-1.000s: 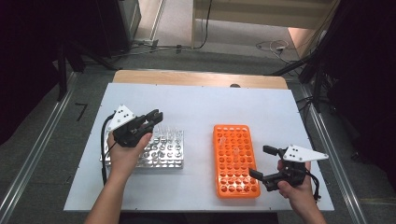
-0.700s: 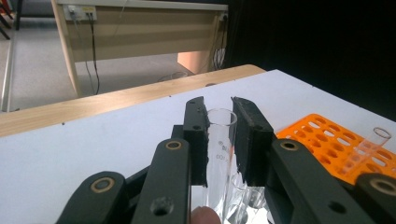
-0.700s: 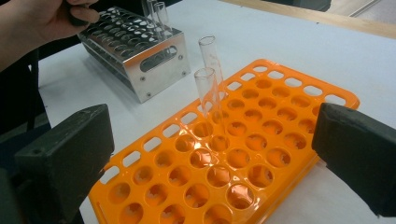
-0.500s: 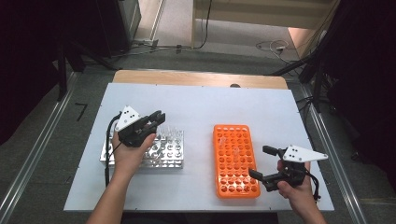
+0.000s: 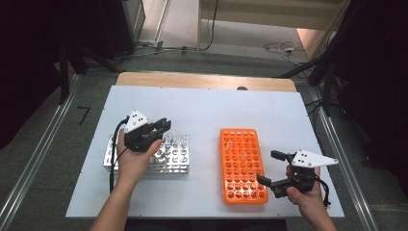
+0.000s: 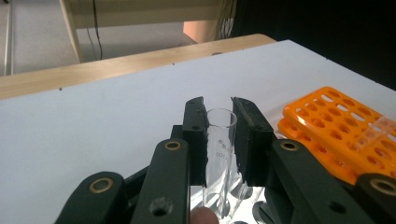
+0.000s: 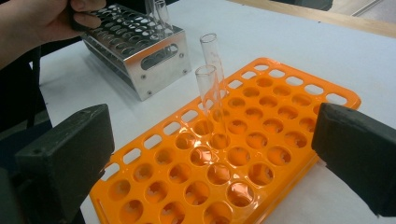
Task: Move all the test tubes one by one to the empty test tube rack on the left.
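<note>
High view: my left gripper [image 5: 162, 126] sits over the far edge of the metal rack [image 5: 175, 161], jaws clamped on a glass tube pulled from it. The orange rack [image 5: 242, 166] is well to the right on the worktop [image 5: 202, 106], w/ two tubes already standing in it. My right gripper [image 5: 269, 168] hovers at its near right corner, jaws wide apart, nothing in them.

Left gripper view: test tube [image 6: 219, 154] upright btwn the pads, rim just above them, lower end near the rack holes. Risk: glass is slick; if I tilt or swing fast across the gap it could slide out and break, or snag the rack on the way.

Right gripper view: two standing tubes [image 7: 212, 93] stick up tall. Risk: bringing the new tube in low could knock them; a missed hole would tip it.
</note>
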